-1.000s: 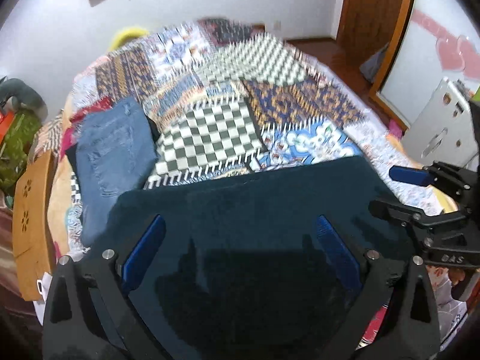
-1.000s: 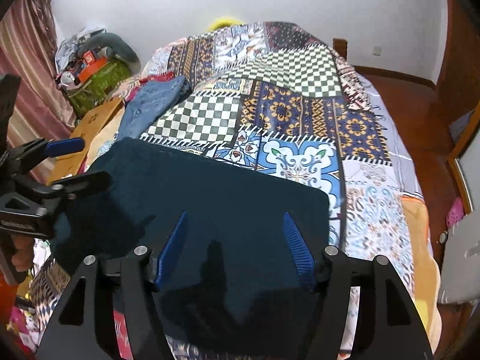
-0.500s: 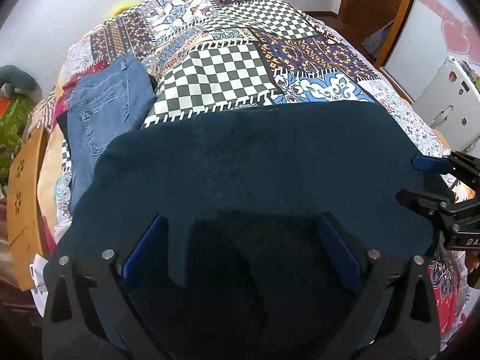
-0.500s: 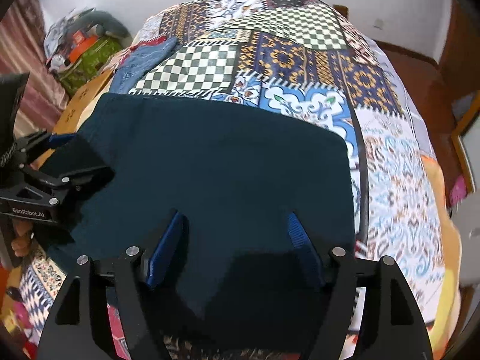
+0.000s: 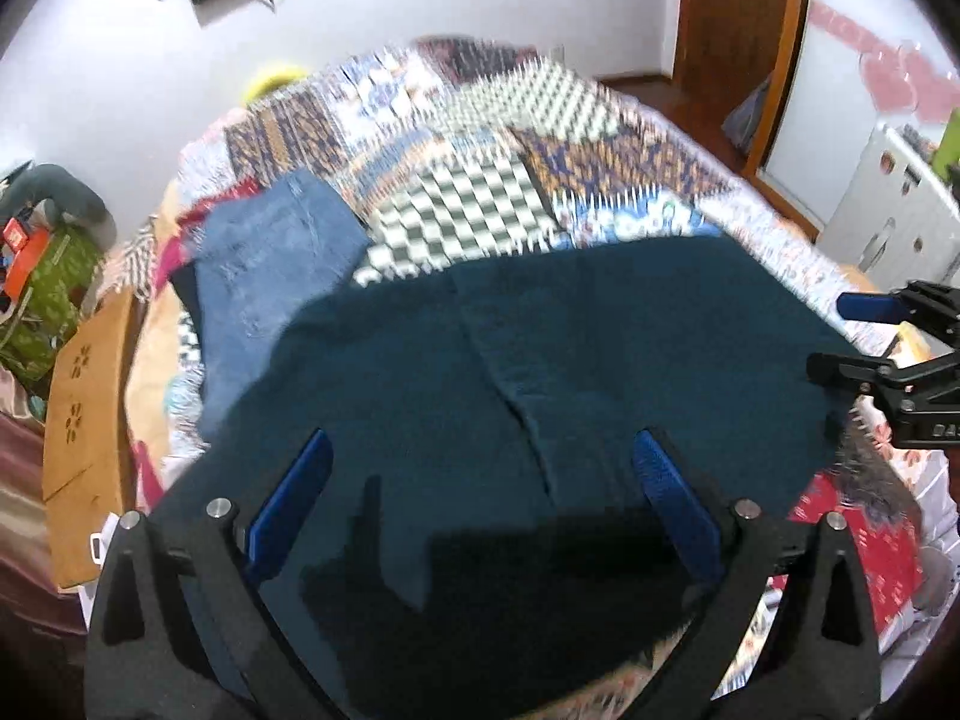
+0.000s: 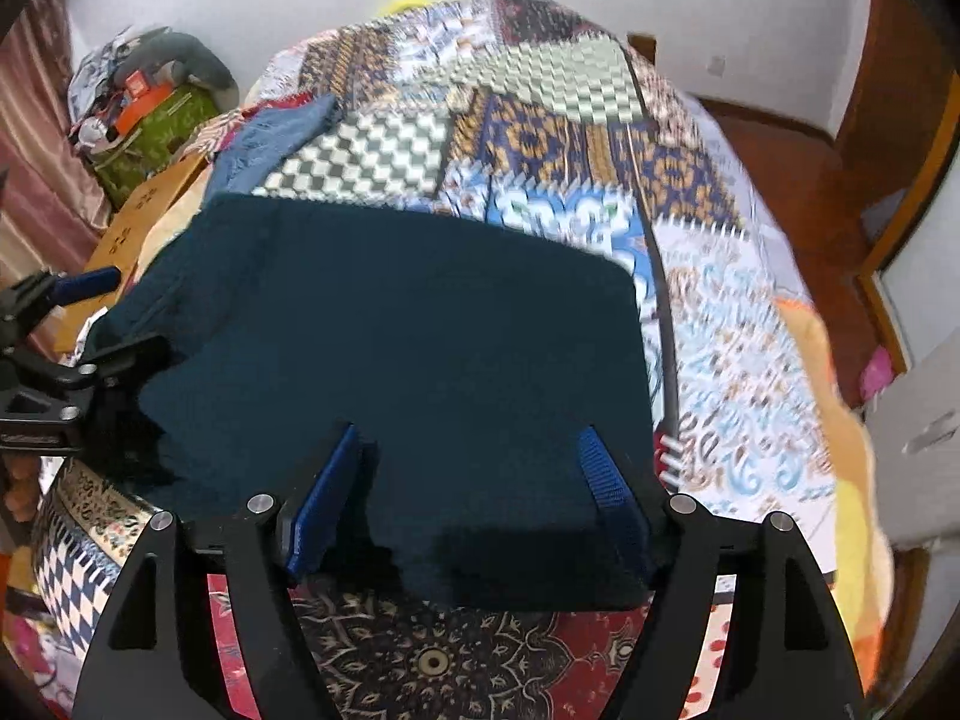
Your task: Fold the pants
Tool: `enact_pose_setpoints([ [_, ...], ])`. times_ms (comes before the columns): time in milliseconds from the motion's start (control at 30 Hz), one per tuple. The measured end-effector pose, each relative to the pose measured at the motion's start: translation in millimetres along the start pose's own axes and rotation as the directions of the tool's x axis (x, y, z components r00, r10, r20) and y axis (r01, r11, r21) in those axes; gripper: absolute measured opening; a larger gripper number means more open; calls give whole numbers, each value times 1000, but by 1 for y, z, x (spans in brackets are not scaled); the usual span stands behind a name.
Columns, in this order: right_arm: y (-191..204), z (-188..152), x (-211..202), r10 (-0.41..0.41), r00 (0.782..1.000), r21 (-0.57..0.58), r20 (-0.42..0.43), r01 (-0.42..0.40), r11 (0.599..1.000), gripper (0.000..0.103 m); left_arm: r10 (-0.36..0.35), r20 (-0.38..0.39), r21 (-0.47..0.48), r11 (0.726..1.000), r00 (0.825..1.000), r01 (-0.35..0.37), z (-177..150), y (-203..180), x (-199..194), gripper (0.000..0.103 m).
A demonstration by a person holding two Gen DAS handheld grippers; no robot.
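Dark teal pants (image 5: 540, 372) lie folded into a flat rectangle on the near end of the patchwork bed; they also show in the right wrist view (image 6: 396, 348). My left gripper (image 5: 480, 504) is open and hovers over the pants' left near part, with nothing between the blue pads. My right gripper (image 6: 468, 498) is open over the pants' right near edge, empty. The right gripper shows in the left wrist view (image 5: 882, 348) at the pants' right edge. The left gripper shows in the right wrist view (image 6: 66, 348) at their left edge.
Folded blue jeans (image 5: 270, 276) lie on the bed's left side, beyond the teal pants. The patchwork quilt (image 6: 600, 180) stretches far ahead. A wooden board (image 5: 84, 396) and clutter stand left of the bed. A white cabinet (image 5: 888, 210) and a wooden door stand at the right.
Both grippers have lifted and drawn back from the pants, tilting up so more of the room shows. The pants stay flat on the bed.
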State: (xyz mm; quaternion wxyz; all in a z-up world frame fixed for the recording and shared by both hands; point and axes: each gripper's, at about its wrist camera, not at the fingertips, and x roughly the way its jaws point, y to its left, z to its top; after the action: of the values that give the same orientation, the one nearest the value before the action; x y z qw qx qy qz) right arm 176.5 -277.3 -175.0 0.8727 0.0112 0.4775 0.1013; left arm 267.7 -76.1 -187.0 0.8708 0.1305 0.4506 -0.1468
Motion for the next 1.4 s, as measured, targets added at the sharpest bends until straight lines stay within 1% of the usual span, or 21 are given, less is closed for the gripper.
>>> enact_pose_setpoints([
  [100,15,7,-16,-5,999,-39,50,7,999,72,38,63,-46,998,997,-36,-5,20,-27,102],
  [200,33,17,-28,6,995,-73,95,1,997,73,73,128,-127,990,989,-57,-14,50,-56,102],
  [333,58,30,-31,42,991,-105,131,-29,994,74,156,193,-244,964,969,-106,-39,92,-86,102],
  [433,76,39,-22,80,990,-115,118,-66,991,74,194,174,-315,940,966,-132,-63,122,-94,102],
  [500,86,43,-12,118,989,-105,90,-108,989,74,192,142,-364,922,971,-129,-79,139,-94,102],
  [600,100,48,6,162,986,-85,41,-158,984,74,177,75,-447,886,981,-126,-108,167,-86,102],
  [633,104,49,11,163,986,-81,30,-160,984,74,156,36,-484,867,987,-119,-120,178,-82,102],
  [700,112,47,20,174,985,-69,2,-173,983,74,114,-7,-544,833,993,-100,-139,195,-77,102],
  [800,118,43,35,205,977,-41,-57,-207,977,74,50,-60,-628,774,997,-76,-172,216,-67,102],
  [900,122,33,50,216,971,-24,-106,-219,975,75,-31,-82,-680,732,996,-34,-196,224,-54,102],
  [933,124,31,52,208,972,-31,-109,-212,977,78,-65,-83,-696,718,994,-11,-201,226,-49,102],
  [967,128,29,53,183,977,-49,-109,-189,981,78,-98,-80,-712,702,992,12,-207,226,-46,102],
  [1000,134,27,53,149,983,-87,-103,-158,984,78,-132,-77,-727,685,988,35,-212,227,-42,102],
  [1100,147,22,52,78,992,-176,-95,-94,980,81,-236,-57,-780,617,970,105,-227,227,-22,102],
  [1133,150,21,52,63,994,-194,-92,-80,978,82,-249,-56,-788,606,967,110,-230,227,-20,102],
  [1167,149,21,52,58,994,-198,-89,-75,977,83,-266,-53,-797,592,962,120,-233,227,-15,102],
  [1233,146,22,52,66,993,-184,-94,-82,979,84,-321,-40,-820,552,946,153,-237,225,-4,101],
  [1267,145,23,52,72,992,-175,-99,-89,981,84,-346,-32,-828,534,938,168,-238,224,0,99],
  [1300,144,24,53,75,992,-169,-102,-91,981,85,-378,-21,-842,505,925,188,-241,223,7,98],
  [1367,144,25,53,76,992,-165,-104,-93,982,85,-412,4,-858,466,911,215,-242,225,16,98],
  [1400,146,25,54,74,992,-167,-103,-91,982,85,-420,16,-864,451,908,223,-243,226,19,98],
])
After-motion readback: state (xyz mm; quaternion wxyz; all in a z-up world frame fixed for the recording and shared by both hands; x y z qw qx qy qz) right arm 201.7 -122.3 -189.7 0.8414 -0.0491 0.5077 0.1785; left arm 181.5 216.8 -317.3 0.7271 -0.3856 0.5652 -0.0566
